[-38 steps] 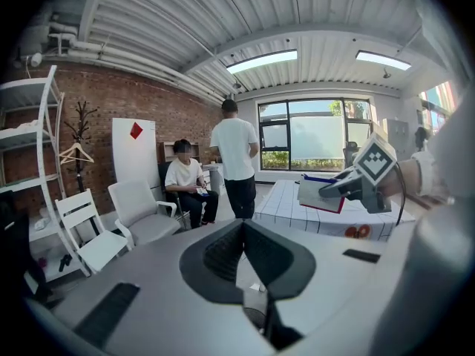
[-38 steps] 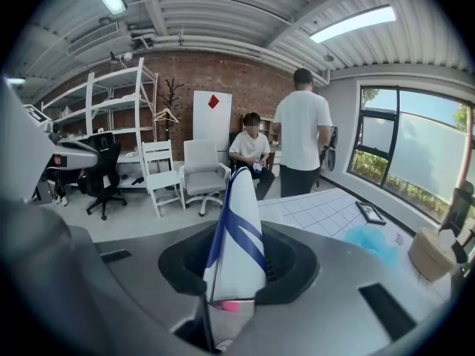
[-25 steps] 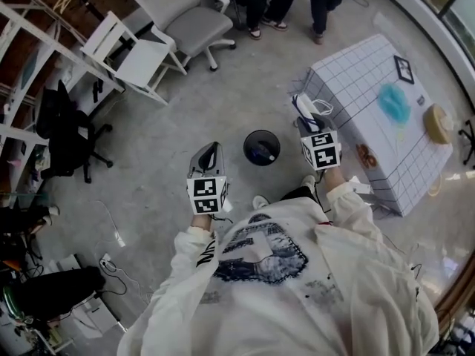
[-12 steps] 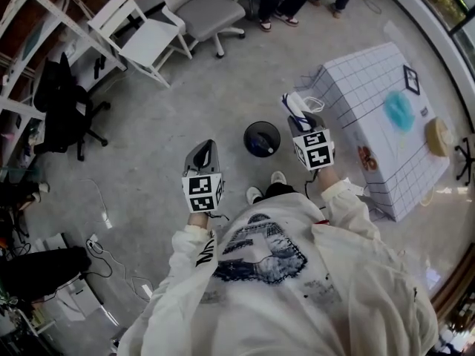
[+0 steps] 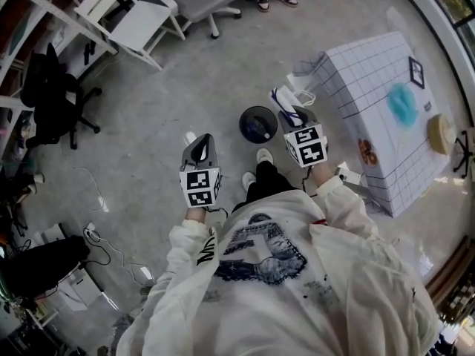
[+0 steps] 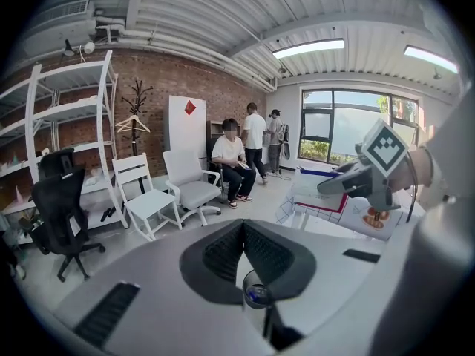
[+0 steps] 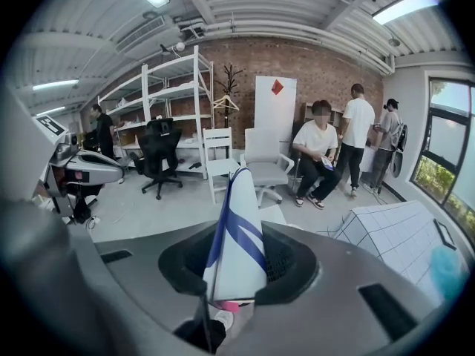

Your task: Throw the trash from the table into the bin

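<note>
Arms (image 5: 338,195) fwd, R gripper (image 5: 291,116) pinching striped trash (image 7: 237,228) by bin (image 5: 256,124).

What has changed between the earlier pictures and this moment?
The person has stepped nearer the bin, and the right gripper has moved left toward it. Nothing was taken or let go: the right gripper stays shut on the white and blue wrapper, and the left gripper stays shut and empty.
</note>
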The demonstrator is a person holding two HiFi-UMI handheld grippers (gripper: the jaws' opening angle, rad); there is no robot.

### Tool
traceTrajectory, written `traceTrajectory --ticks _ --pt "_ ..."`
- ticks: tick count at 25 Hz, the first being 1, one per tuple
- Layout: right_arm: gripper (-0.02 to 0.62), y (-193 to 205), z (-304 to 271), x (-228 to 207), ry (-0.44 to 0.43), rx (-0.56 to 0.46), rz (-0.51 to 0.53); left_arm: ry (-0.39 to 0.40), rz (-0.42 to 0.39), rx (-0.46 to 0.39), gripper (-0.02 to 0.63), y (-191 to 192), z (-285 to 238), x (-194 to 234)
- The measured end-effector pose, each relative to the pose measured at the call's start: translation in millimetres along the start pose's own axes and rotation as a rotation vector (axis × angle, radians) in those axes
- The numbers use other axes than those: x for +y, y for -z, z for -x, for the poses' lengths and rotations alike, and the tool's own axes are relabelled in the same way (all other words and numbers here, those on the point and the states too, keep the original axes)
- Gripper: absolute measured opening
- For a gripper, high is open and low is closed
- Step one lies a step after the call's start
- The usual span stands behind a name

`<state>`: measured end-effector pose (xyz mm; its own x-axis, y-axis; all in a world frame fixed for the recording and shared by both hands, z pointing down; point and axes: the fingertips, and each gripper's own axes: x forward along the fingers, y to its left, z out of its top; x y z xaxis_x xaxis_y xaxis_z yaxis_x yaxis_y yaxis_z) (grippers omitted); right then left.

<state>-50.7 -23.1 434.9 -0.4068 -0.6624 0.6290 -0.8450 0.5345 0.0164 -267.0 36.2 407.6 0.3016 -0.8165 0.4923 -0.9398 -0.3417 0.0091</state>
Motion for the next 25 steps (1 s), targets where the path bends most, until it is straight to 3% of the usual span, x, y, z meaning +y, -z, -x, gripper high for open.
traceTrajectory --ticks 16,25 --pt "0.107 35 -100 -16 -0.094 0.101 -0.049 0.063 -0.007 0.102 0.006 35 -109 -2" --pt "0.106 99 -155 -22 -0.123 0.194 -0.093 0.114 -0.002 0.154 0.006 76 -167 -19"
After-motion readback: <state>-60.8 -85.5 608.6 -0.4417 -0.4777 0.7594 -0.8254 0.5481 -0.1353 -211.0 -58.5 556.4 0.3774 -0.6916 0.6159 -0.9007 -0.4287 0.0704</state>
